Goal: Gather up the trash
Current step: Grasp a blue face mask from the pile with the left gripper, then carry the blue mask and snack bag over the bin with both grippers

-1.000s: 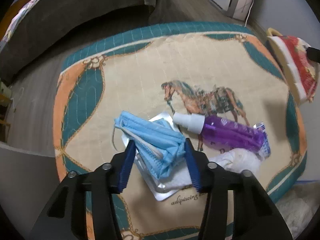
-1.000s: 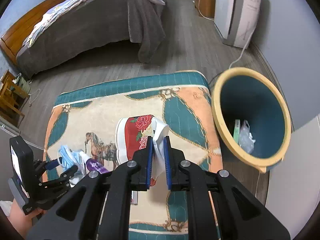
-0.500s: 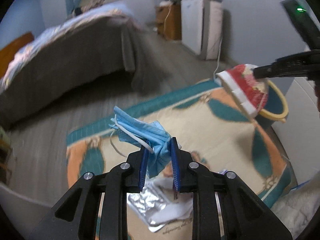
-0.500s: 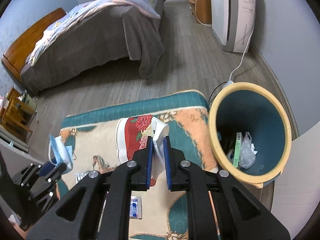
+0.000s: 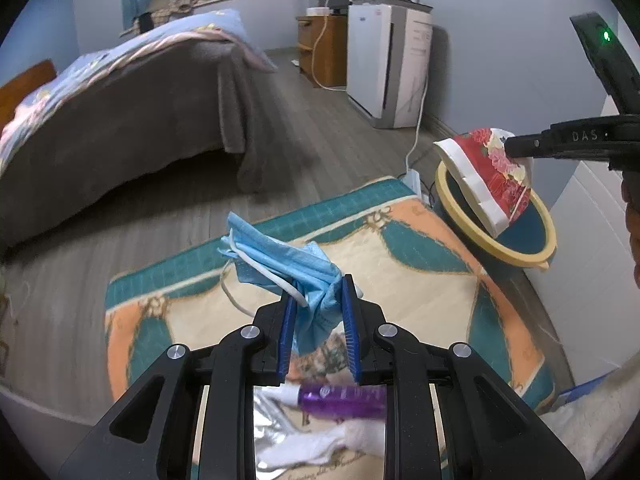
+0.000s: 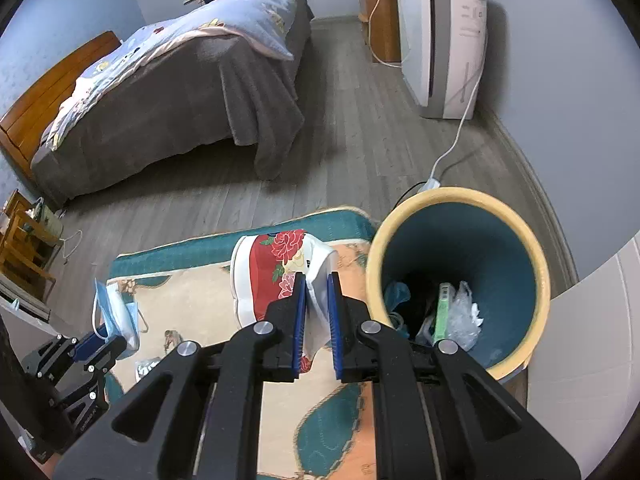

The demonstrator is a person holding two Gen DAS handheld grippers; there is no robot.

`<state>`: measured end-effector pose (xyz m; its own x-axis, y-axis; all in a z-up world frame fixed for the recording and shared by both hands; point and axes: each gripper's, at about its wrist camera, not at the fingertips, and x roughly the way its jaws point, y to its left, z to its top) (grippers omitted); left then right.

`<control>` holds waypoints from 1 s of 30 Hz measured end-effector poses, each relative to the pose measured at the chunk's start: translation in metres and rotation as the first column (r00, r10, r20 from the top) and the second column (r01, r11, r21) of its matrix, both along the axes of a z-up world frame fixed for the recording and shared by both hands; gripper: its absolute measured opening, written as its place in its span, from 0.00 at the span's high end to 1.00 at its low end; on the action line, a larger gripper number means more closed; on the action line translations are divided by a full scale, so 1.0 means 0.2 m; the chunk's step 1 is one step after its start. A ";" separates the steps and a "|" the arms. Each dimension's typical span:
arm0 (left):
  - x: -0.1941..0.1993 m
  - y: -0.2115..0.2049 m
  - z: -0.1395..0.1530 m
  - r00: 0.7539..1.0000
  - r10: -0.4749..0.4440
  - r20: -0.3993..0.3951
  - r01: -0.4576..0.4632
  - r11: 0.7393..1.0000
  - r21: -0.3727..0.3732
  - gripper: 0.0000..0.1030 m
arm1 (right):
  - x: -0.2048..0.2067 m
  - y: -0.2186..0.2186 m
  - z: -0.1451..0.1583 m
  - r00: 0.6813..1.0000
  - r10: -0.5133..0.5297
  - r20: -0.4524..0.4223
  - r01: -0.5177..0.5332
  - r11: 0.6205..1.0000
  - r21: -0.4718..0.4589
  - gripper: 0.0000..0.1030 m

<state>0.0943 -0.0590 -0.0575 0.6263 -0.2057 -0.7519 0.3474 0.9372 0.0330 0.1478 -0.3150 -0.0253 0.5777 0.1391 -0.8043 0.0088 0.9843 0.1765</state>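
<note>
Left hand-held gripper (image 5: 316,320) now clenched on the crumpled blue pleated face mask (image 5: 280,268). A second ago its jaws straddled the mask, which lay on the pile on the horse-print quilted mat (image 5: 420,280). Now the mask is pinched between the blue pads and lifted clear of the mat, one white ear loop dangling free below. Camera has tilted up with the lift, so the bed and the white air purifier (image 5: 388,64) fill the top of the left view.

Right hand-held gripper (image 6: 316,312) unchanged in grip: clamped on the red floral paper wrapper with white edging (image 6: 276,276). It has shifted toward the round bin with yellow rim and teal inside (image 6: 460,196). In the left view the wrapper hangs over the bin's near rim. In the right view it sits just beside the opening, not yet inside.

Bin already holds a clear plastic bag and a green pack.

Left on the mat under the left gripper: purple spray bottle with white cap (image 5: 340,398), silver foil packet (image 5: 276,436), white tissue wad (image 5: 352,436).

Meaning for the task: both grabs look secure, two items in transit. Wrapper likely drops first, as it is nearest the bin. Mask has the width of the mat to cross. Watch the loose ear loop, it could snag on the rim.
</note>
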 end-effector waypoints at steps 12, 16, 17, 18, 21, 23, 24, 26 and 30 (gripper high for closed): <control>0.13 -0.41 0.04 0.989 -0.148 0.013 0.148 0.989 0.026 0.77 | 0.06 -0.33 -0.05 0.994 -0.105 -0.017 0.105 0.994 0.030 0.90; 0.17 -0.54 0.05 0.980 -0.200 0.003 0.200 0.979 0.028 0.77 | 0.09 -0.41 -0.09 0.990 -0.135 -0.031 0.136 0.990 0.027 0.90; 0.18 -0.56 0.05 0.978 -0.210 -0.001 0.210 0.977 0.027 0.77 | 0.09 -0.42 -0.10 0.990 -0.137 -0.035 0.138 0.990 0.020 0.90; 0.18 -0.60 0.04 0.975 -0.223 -0.003 0.223 0.974 0.027 0.77 | 0.09 -0.43 -0.11 0.989 -0.140 -0.038 0.141 0.990 0.014 0.90; 0.19 -0.70 0.03 0.966 -0.258 -0.016 0.259 0.966 0.028 0.77 | 0.10 -0.46 -0.13 0.988 -0.148 -0.048 0.148 0.989 0.001 0.90; 0.19 -0.75 0.01 0.960 -0.280 -0.022 0.281 0.959 0.033 0.77 | 0.10 -0.49 -0.15 0.986 -0.160 -0.054 0.161 0.987 0.007 0.90; 0.19 -0.78 0.00 0.956 -0.292 -0.025 0.292 0.956 0.036 0.77 | 0.11 -0.51 -0.16 0.984 -0.167 -0.060 0.168 0.986 0.019 0.90; 0.19 -0.83 -0.01 0.950 -0.309 -0.031 0.310 0.950 0.037 0.77 | 0.11 -0.54 -0.18 0.982 -0.177 -0.073 0.178 0.984 0.018 0.90; 0.17 -0.89 -0.05 0.942 -0.334 -0.043 0.336 0.941 0.036 0.77 | 0.13 -0.62 -0.26 0.971 -0.211 -0.111 0.213 0.977 0.006 0.90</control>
<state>0.1286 -0.2378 -0.0671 0.4994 -0.3666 -0.7850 0.6425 0.7646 0.0517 0.1740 -0.4399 -0.0764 0.5045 0.0375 -0.8626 0.2369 0.9547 0.1801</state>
